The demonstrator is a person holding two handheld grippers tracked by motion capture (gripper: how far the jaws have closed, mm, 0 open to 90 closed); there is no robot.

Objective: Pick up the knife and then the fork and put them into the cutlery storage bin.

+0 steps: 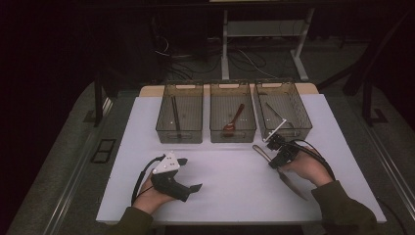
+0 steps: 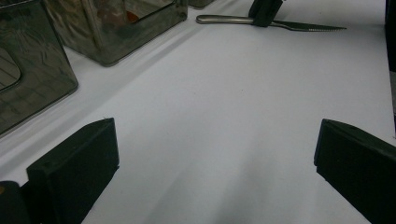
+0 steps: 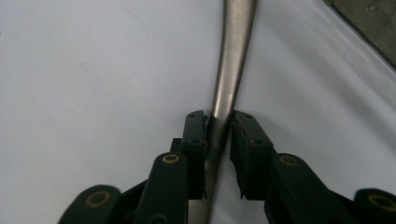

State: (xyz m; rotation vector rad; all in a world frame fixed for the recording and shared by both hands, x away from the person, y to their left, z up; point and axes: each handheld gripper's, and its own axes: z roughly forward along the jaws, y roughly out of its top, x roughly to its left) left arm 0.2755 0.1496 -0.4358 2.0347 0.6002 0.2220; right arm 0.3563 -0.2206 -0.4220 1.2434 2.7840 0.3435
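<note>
A long silver metal table knife [image 1: 281, 169] is recorded lying flat on the white tabletop [image 1: 230, 171], just in front of the rightmost of three smoky translucent plastic bins [image 1: 283, 115], its handle toward the bins and its serrated blade toward the person. The right gripper [image 3: 219, 133] is set astride the knife at the junction of handle and blade; its jaws are nearly closed, the pads seen at or almost at the metal, with no lift visible. The left gripper [image 2: 215, 154] is held low over bare tabletop, well apart from the knife, jaws spread wide and nothing between them. A reddish-brown spoon [image 1: 234, 119] is noted in the middle bin.
</note>
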